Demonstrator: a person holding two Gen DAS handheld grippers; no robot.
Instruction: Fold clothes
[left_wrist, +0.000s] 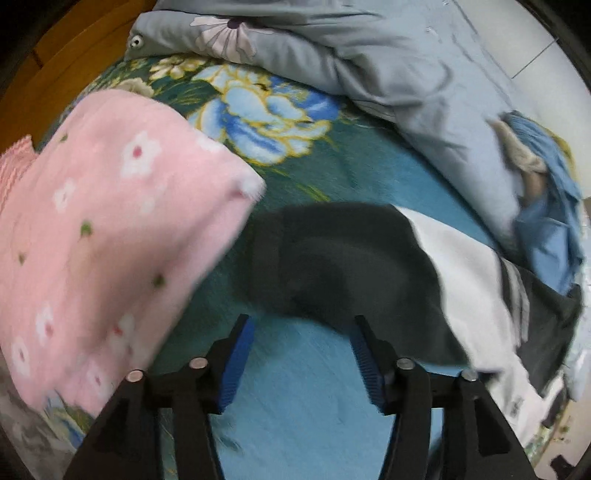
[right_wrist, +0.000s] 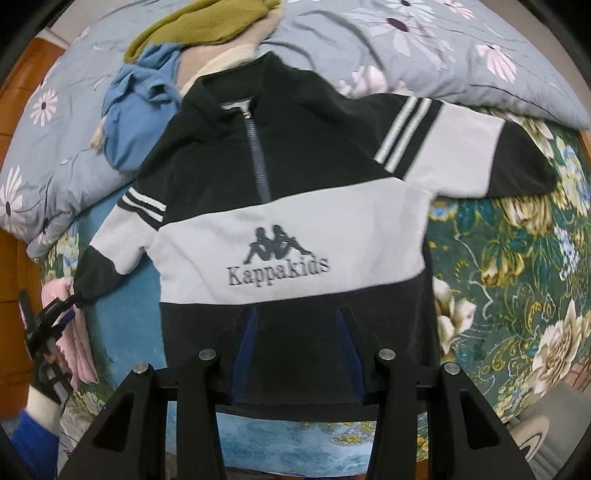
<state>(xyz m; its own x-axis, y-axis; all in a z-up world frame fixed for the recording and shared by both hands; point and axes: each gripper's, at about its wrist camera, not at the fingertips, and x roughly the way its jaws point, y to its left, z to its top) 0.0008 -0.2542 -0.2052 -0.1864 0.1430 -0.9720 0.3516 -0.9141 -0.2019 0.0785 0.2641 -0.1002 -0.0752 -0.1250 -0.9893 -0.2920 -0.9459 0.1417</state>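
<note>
place: home bedroom | evidence: bed covered by teal floral bedspread | grey daisy-print quilt bunched along the bedspread's far edge | loose clothes heaped on the quilt beside the bedspread | folded pink floral garment lying on the bedspread | orange-brown wood beyond the bedspread's corner

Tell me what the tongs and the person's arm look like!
The left tongs and right tongs look alike: black plastic frames with triangle cut-outs, round silver bolt heads on top, and blue ribbed pads inside each finger. In the right wrist view, the hand carrying the left tongs wears a black glove with a cream cuff, and its sleeve is fuzzy bright blue.
</note>
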